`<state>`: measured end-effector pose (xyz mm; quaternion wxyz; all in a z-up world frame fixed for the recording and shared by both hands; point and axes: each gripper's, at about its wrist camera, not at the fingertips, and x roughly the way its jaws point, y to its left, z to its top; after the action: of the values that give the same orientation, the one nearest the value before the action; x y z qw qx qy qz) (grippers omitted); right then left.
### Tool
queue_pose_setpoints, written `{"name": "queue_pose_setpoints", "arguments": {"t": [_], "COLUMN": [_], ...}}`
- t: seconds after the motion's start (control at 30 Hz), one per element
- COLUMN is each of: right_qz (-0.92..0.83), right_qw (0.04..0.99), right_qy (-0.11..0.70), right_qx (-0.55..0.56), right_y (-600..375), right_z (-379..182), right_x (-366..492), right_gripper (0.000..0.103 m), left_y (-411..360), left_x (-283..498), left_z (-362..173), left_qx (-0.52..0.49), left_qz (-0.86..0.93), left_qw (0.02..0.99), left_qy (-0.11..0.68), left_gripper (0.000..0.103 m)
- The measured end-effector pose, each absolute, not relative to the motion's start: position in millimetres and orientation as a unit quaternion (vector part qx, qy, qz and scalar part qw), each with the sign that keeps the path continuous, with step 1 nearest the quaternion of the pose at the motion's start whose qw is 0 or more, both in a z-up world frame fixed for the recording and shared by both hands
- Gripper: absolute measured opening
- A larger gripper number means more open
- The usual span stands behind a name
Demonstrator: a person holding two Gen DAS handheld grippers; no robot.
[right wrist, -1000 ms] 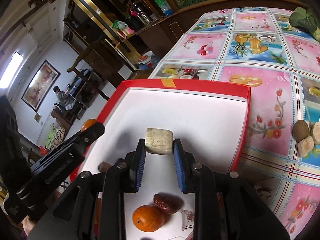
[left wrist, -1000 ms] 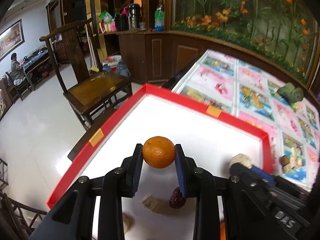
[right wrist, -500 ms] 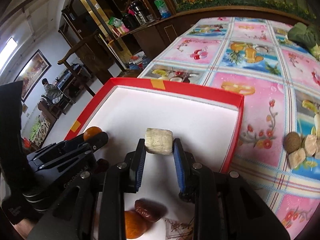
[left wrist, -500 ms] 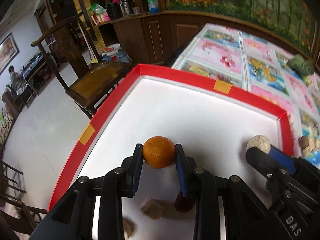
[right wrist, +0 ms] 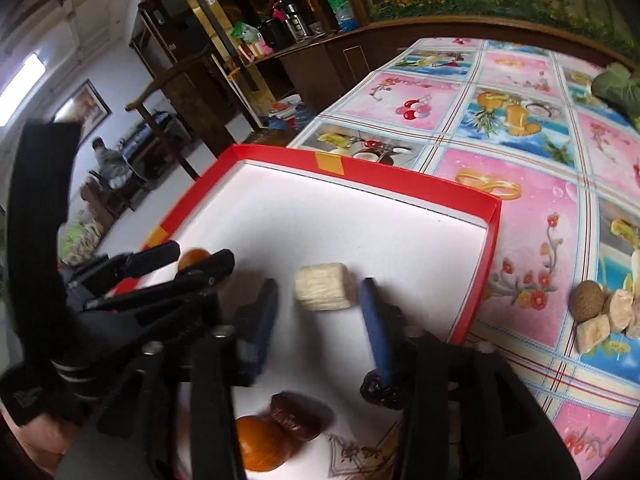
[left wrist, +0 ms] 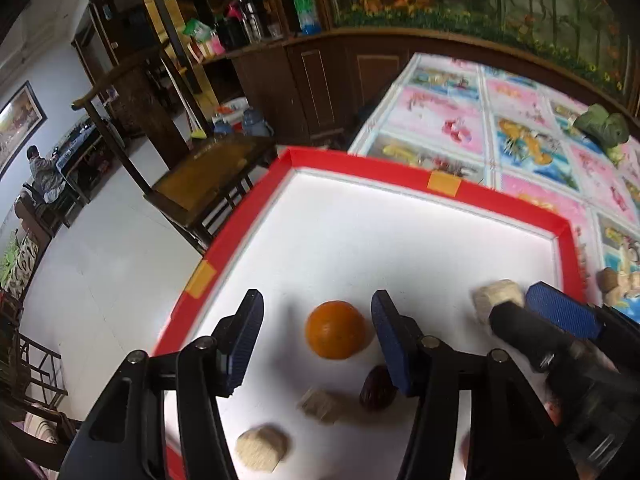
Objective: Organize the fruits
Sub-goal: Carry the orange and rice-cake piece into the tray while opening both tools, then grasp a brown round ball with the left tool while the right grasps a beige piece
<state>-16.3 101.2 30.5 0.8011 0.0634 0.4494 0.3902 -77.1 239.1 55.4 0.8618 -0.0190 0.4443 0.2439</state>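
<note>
No legible text, label or number on anything in either view

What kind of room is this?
Probably a home's living or dining room: a table with a fruit-print tablecloth, dark wooden chair and cabinets, plus a framed picture on the wall.

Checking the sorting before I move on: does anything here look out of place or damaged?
Nothing looks damaged or spilled. A few pieces, a brown round one and pale chunks, lie on the tablecloth outside the red tray. The orange and pale block sit loose on the tray floor between jaws that have just been opening.
</note>
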Motion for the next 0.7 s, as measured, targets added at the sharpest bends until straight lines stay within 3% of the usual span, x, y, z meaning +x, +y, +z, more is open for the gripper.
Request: {"name": "queue_pose_setpoints", "arguments": {"t": [0.17,0.3,0.7], "right_qz": [0.427,0.429,0.35], "right_qw": [0.771,0.769,0.796], "right_qy": [0.447,0.422,0.474], "right_qx": [0.158,0.216,0.139], "right_y": [66,25,-71], "right_z": [53,72,32], "right_x": [-4,6,19], "right_gripper": [0.051,0.051,0.049], "left_y": [227,211,135], "left_x": [-117,-140,-132], "left_z": [86,97,72], "left_qx": [-0.016,-0.01,-0.018], "left_qz": [0.242,0.22,0.098], "left_qw": [0.888,0.904,0.922], "left_qy": [0.39,0.368,0.375], "left_gripper": [0.068,0.069,0.069]}}
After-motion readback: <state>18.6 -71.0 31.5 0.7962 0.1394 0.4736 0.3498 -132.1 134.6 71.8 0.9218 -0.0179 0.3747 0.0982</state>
